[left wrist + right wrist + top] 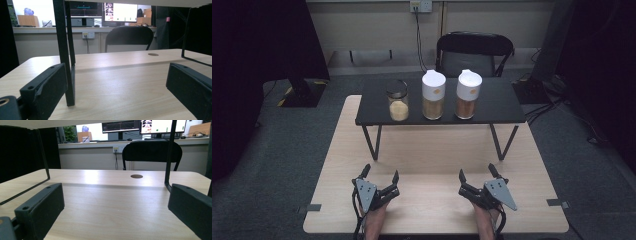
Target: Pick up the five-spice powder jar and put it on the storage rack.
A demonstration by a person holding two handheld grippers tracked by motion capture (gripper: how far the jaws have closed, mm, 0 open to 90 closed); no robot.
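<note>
**Both tongs wide apart, low on the table, jars up on the shelf**

From the high view I see my left tongs (381, 176) and right tongs (475, 174) resting near the front edge of the table (432, 155), each with jaws spread wide and nothing between them. The three jars stand well apart from both, in a row on the black shelf (492, 102) farther back: an open jar (398, 105) on the left, a middle jar (433, 95) with a white lid, and a right jar (469, 94) with a white lid. The open jar lies ahead of my left tongs, the right jar ahead of my right tongs.

In the left gripper view my jaws sit wide over bare wood, with a shelf leg (65, 50) just beyond the left jaw.

In the right gripper view the jaws are again wide and hold nothing; another shelf leg (169, 155) stands just behind the right jaw, and a chair (151, 151) waits past the table.
</note>
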